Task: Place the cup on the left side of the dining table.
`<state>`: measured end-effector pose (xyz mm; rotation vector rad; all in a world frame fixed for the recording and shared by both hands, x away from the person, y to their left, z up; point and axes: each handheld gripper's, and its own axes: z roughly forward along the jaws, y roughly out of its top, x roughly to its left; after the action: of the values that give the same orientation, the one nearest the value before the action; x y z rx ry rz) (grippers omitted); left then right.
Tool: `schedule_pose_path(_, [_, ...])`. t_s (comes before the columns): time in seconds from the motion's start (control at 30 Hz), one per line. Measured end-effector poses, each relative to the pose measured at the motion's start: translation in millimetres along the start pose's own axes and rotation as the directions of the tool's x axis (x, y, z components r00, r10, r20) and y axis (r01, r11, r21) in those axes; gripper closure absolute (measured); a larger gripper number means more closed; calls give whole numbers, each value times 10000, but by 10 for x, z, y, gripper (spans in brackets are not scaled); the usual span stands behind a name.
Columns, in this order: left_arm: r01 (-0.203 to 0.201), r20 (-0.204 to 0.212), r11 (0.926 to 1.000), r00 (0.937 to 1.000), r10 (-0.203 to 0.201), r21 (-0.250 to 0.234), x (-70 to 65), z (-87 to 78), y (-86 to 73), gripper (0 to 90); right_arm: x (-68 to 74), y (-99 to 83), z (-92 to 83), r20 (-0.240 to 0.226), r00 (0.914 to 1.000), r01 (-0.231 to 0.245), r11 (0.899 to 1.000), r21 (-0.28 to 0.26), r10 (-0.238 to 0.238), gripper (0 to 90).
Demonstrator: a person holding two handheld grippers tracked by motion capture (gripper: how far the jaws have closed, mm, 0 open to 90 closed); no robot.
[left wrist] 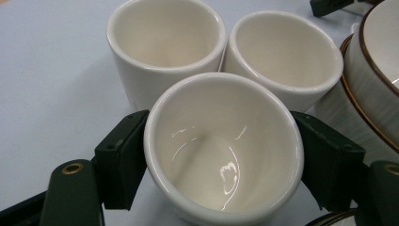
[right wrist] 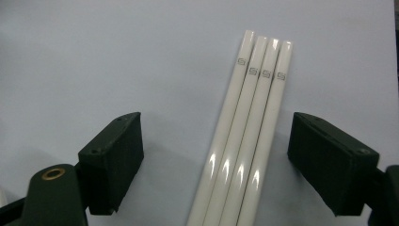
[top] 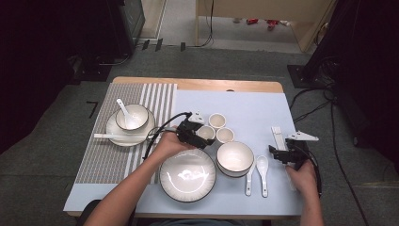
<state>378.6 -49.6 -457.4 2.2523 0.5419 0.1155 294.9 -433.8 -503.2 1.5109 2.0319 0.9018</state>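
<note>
Three small white cups stand together on the pale blue mat (top: pixel 263 110). My left gripper (top: pixel 203 134) (left wrist: pixel 221 141) is shut on the nearest cup (top: pixel 206 132) (left wrist: pixel 221 155), a pad pressed to each side of its wall. The other two cups (top: pixel 217 120) (top: pixel 225 135) stand just beyond it, touching each other. My right gripper (top: pixel 281 150) (right wrist: pixel 216 155) is open, low over the mat. Several white chopsticks (top: pixel 277 134) (right wrist: pixel 244 141) lie side by side between its jaws, with a gap to each pad.
A dark-rimmed bowl (top: pixel 235 157) sits right of the held cup, a large plate (top: pixel 187 174) in front of it, two white spoons (top: pixel 248 181) (top: pixel 262 172) beside them. On the striped mat (top: pixel 106 155) at left, a plate (top: pixel 117 134) carries a bowl with a spoon.
</note>
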Motion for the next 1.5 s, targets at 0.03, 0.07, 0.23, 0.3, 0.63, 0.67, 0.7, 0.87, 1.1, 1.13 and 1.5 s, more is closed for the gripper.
schedule_pose_path(0.03, [-28, -47, 10000, 10000, 28, 37, -4, 6, 1, 257, 0, 0, 0, 0, 10000, 0, 10000, 1, 0, 184])
schedule_pose_path(0.07, [-26, -72, 10000, 10000, 26, 75, -8, 12, 3, 258, 0, 0, 0, 0, 10000, 2, 10000, 1, -2, 184])
schedule_pose_path(0.23, [-219, -234, 9995, 9995, 224, 206, -29, 21, 7, 264, 0, 0, 0, 0, 10000, -1, 10000, 3, 1, 184])
schedule_pose_path(0.3, [-267, -265, 9994, 9993, 273, 215, -33, 22, 7, 267, 0, 0, 0, 1, 10000, -1, 10000, 2, 1, 183])
schedule_pose_path(0.63, [-377, -301, 9990, 9988, 384, 246, -24, 2, 11, 276, 0, 0, 0, 0, 10000, 0, 10000, 2, 0, 184])
schedule_pose_path(0.67, [-345, -273, 9991, 9990, 351, 248, -20, -3, 11, 277, 0, 0, 0, 1, 10000, 3, 10000, 0, -3, 183])
schedule_pose_path(0.7, [-305, -257, 9993, 9992, 310, 216, -18, -4, 8, 277, 0, 0, 0, -1, 10000, -1, 10000, 3, 1, 184])
schedule_pose_path(0.87, [-232, -170, 9994, 9996, 237, 248, 2, -20, 7, 278, 0, 0, 0, -1, 10000, -5, 10000, 3, 5, 184])
schedule_pose_path(1.1, [-18, -79, 9997, 10000, 20, 253, 29, -44, 11, 278, 0, 0, 0, 0, 10000, 0, 10000, 2, 0, 184])
schedule_pose_path(1.13, [-37, -106, 9998, 9999, 39, 205, 29, -51, 14, 278, 0, 0, 0, 1, 10000, -1, 10000, 3, 1, 184])
schedule_pose_path(1.5, [246, -66, 9997, 9997, -246, -14, 55, -187, 55, 278, 0, 0, 0, -3, 10000, -2, 10000, 3, 2, 183])
